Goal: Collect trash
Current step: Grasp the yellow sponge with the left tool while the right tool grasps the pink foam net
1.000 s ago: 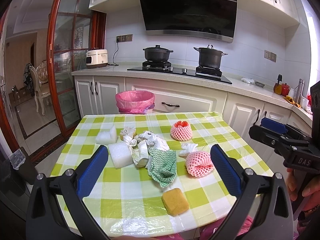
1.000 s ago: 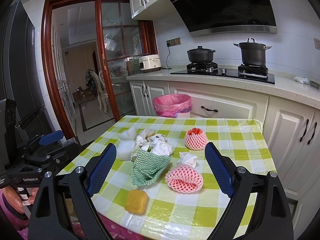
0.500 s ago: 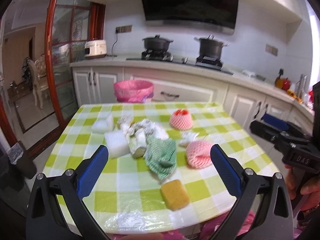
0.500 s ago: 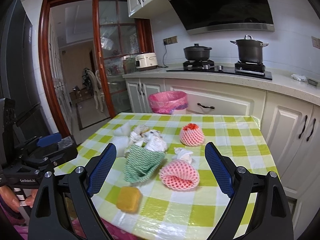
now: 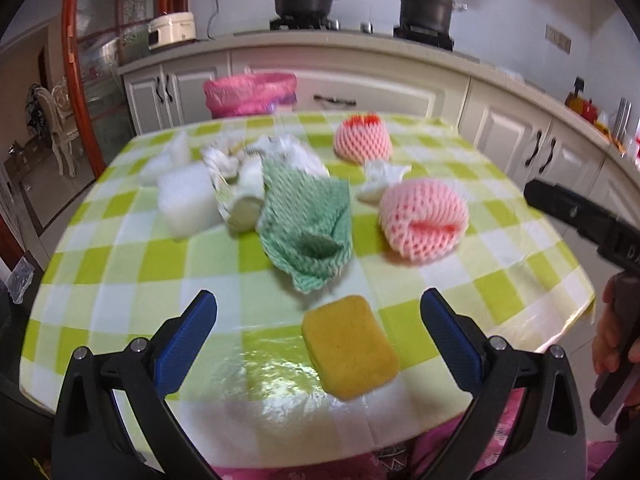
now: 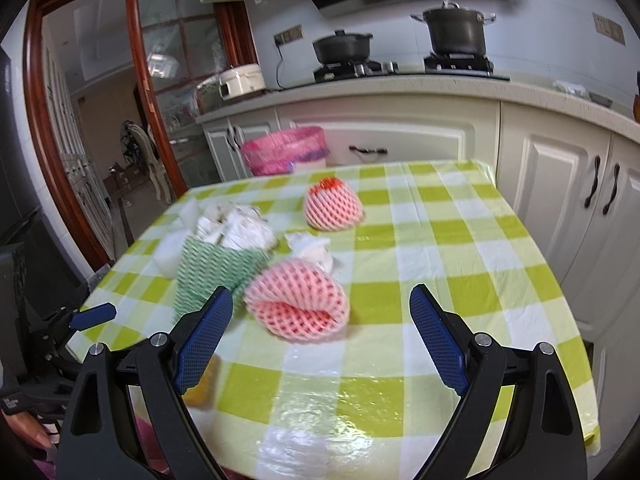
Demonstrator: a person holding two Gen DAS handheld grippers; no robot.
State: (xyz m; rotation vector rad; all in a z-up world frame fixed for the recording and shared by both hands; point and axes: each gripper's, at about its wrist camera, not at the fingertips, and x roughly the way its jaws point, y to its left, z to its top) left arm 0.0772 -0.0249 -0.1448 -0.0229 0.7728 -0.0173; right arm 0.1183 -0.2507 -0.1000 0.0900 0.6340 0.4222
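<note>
Trash lies scattered on the green-checked table (image 5: pixel 120 264). A yellow sponge (image 5: pixel 350 346) sits nearest, between the wide-open fingers of my left gripper (image 5: pixel 318 332). Beyond it lie a green foam net (image 5: pixel 308 216), a pink foam net (image 5: pixel 424 220), a second pink net (image 5: pixel 362 136), crumpled white paper (image 5: pixel 236 160) and white foam blocks (image 5: pixel 188 196). My right gripper (image 6: pixel 320 328) is open and empty, hovering just short of the near pink foam net (image 6: pixel 298 300). The sponge (image 6: pixel 204 388) shows partly behind its left finger. A pink-lined bin (image 6: pixel 284 152) stands past the table's far edge.
White kitchen cabinets (image 6: pixel 556 184) run behind and to the right of the table. Two black pots (image 5: pixel 304 0) stand on the stove. A glass door with a red frame (image 6: pixel 52 120) opens at left. A hand (image 5: pixel 612 332) holds the other gripper's handle at right.
Both grippers have come forward and lower toward the table. The trash now looks larger and nearer. Both stay open and empty.
</note>
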